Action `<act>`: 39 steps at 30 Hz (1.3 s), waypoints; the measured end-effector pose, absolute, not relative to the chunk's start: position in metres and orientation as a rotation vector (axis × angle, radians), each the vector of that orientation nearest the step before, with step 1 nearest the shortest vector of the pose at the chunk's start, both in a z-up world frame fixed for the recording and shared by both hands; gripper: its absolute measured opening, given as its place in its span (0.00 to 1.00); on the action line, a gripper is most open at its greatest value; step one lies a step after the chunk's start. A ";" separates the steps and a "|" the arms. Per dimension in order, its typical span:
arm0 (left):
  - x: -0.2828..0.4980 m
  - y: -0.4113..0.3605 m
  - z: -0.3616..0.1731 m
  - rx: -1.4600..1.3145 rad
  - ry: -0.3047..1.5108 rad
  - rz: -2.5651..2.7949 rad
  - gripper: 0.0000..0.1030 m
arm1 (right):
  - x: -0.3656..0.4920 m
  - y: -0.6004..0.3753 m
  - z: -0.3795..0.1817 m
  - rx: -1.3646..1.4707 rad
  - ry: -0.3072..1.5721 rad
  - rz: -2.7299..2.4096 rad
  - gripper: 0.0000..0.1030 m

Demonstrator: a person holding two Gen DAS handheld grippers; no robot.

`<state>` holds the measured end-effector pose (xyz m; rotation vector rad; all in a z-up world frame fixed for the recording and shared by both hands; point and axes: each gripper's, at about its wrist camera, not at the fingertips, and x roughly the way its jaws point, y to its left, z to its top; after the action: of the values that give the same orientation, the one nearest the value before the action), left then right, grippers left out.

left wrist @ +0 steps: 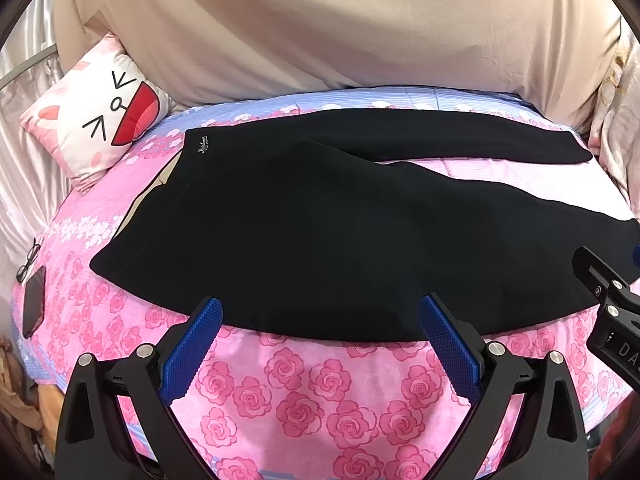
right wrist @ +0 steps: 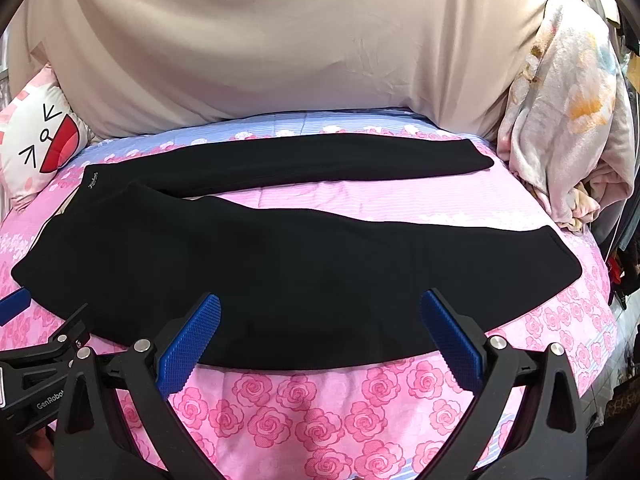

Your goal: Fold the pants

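The black pants (left wrist: 320,232) lie spread flat across the rose-print bedspread (left wrist: 304,392), waistband to the left and the two legs splayed apart toward the right. At their near edge the left gripper (left wrist: 320,312) and the right gripper (right wrist: 320,308) both hover with blue fingers (left wrist: 196,348) spread wide, grasping nothing. A cartoon-face pillow (left wrist: 100,120) rests at far left.

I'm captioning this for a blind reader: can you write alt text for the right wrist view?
Black pants lie spread flat on a pink rose-print bedspread, legs apart, waistband to the left. The open right gripper hovers at their near edge, holding nothing.
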<state>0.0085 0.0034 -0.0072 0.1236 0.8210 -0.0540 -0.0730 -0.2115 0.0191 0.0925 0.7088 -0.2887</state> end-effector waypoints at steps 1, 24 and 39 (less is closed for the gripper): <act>0.009 0.003 -0.007 0.123 0.822 -0.053 0.94 | -0.073 -0.211 0.019 0.093 0.708 -0.289 0.95; 0.011 0.003 -0.008 0.135 0.820 -0.055 0.94 | -0.070 -0.206 0.019 0.082 0.710 -0.287 0.95; 0.010 0.000 -0.008 0.142 0.820 -0.055 0.94 | -0.071 -0.208 0.019 0.084 0.709 -0.287 0.95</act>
<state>0.0103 -0.0004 -0.0082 0.1419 0.8202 -0.0553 -0.0713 -0.2077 0.0189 0.0836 0.7090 -0.2875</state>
